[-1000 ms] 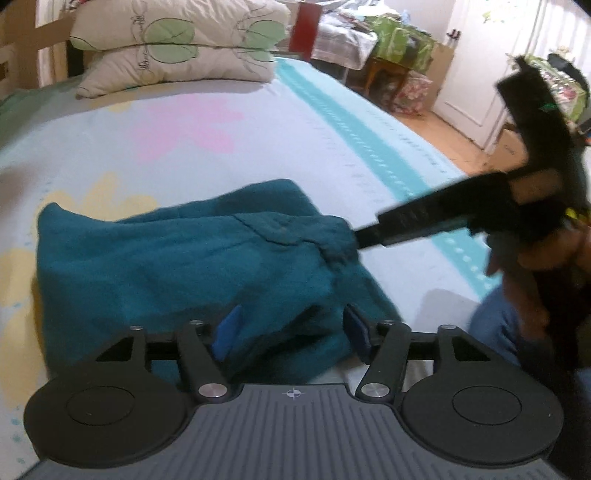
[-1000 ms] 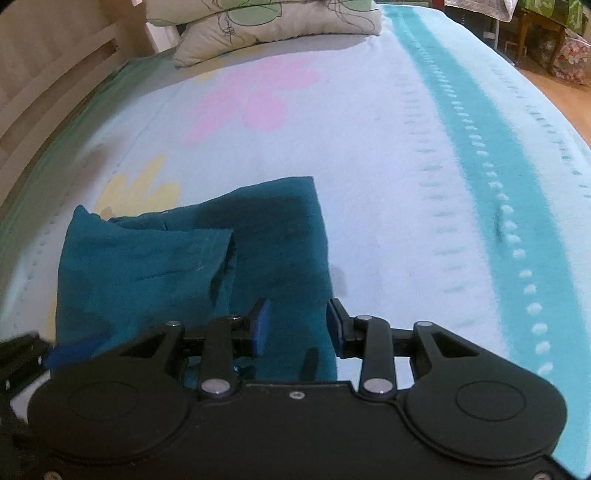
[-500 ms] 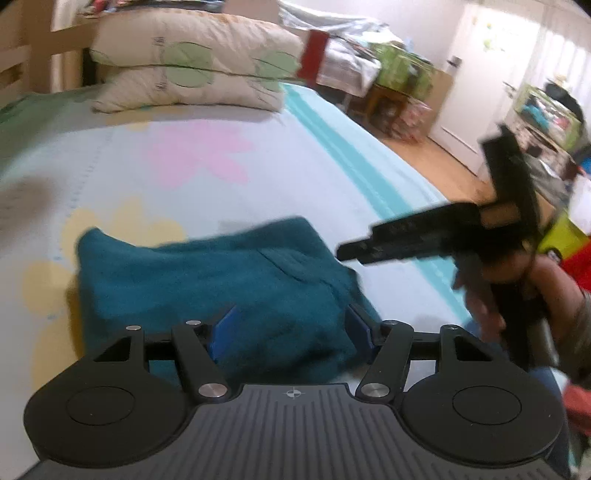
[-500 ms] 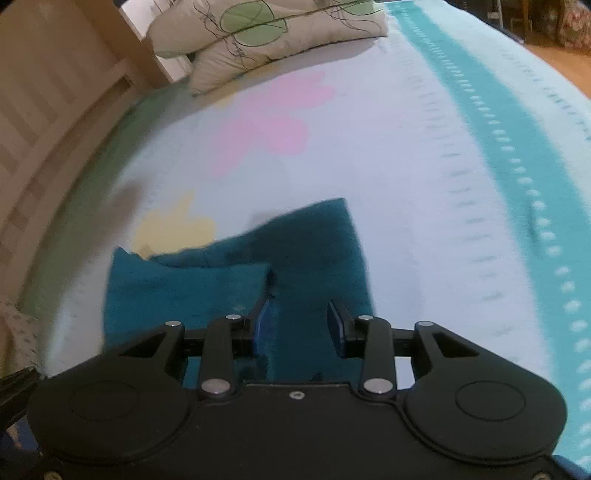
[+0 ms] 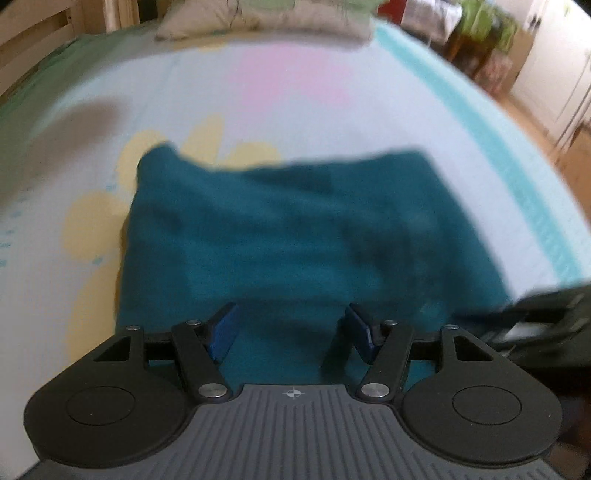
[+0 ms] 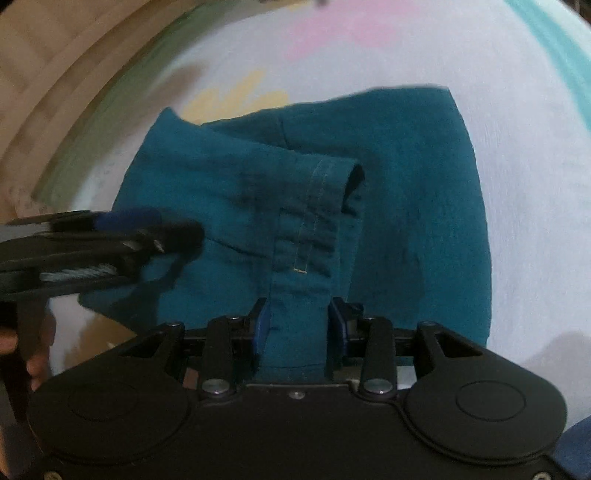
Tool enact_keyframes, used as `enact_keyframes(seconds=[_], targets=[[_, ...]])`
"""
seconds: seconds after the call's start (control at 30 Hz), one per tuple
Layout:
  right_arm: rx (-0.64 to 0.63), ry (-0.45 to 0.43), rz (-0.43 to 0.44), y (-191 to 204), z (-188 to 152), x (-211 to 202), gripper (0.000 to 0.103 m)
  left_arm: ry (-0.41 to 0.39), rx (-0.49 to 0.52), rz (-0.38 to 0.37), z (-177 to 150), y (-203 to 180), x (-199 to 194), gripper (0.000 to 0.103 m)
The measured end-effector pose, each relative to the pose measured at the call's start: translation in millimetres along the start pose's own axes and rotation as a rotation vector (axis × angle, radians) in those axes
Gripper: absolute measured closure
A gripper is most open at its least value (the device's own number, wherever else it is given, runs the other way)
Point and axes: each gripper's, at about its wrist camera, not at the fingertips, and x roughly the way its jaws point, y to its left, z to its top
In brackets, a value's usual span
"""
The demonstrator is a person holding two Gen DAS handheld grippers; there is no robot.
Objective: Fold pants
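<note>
Pants: the teal pants lay bunched on the bed, partly folded, a stitched hem lying across the top and the pillow well beyond them.
Right gripper: the right gripper had a band of the cloth running up between its blue pads; its jaws had just been opening, and the pads seemed to sit beside the cloth rather than press it, though the view was too close to be sure.
Left gripper: the left gripper hung over the near edge of the pants, jaws well apart, nothing between them; that view was blurred.
Handling: the fabric looked soft, light and limp, so it would likely sag and crease wherever it was lifted, and would not slip much on the sheet.
Where to hold: the hem or a folded edge, I judged, one gripper at each end, so the layer would carry over flat.
</note>
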Motion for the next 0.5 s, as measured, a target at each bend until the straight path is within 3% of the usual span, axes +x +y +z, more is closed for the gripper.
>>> enact_keyframes(seconds=[0.1,0.2,0.23,0.3,0.5], targets=[[0.042,-0.057,0.053,-8.5,7.1,-15.0,0.055,0.065,-0.018,0.003,-12.4,4.6,15.8,0.042],[0.081,-0.111,0.034,-19.7,18.6,-21.3,0.035,0.031,-0.047,-0.007,-16.7,7.9,16.6,0.042],[0.091,-0.109,0.019,-24.0,21.8,-17.8,0.03,0.028,-0.051,-0.008,-16.6,7.6,16.4,0.042],[0.114,-0.066,0.025,-30.1,25.2,-5.2,0.03,0.024,-0.057,-0.008,-19.1,9.0,15.9,0.041],[0.231,0.024,0.152,-37.9,17.5,34.1,0.03,-0.002,-0.089,-0.034,-21.4,18.2,9.4,0.041]])
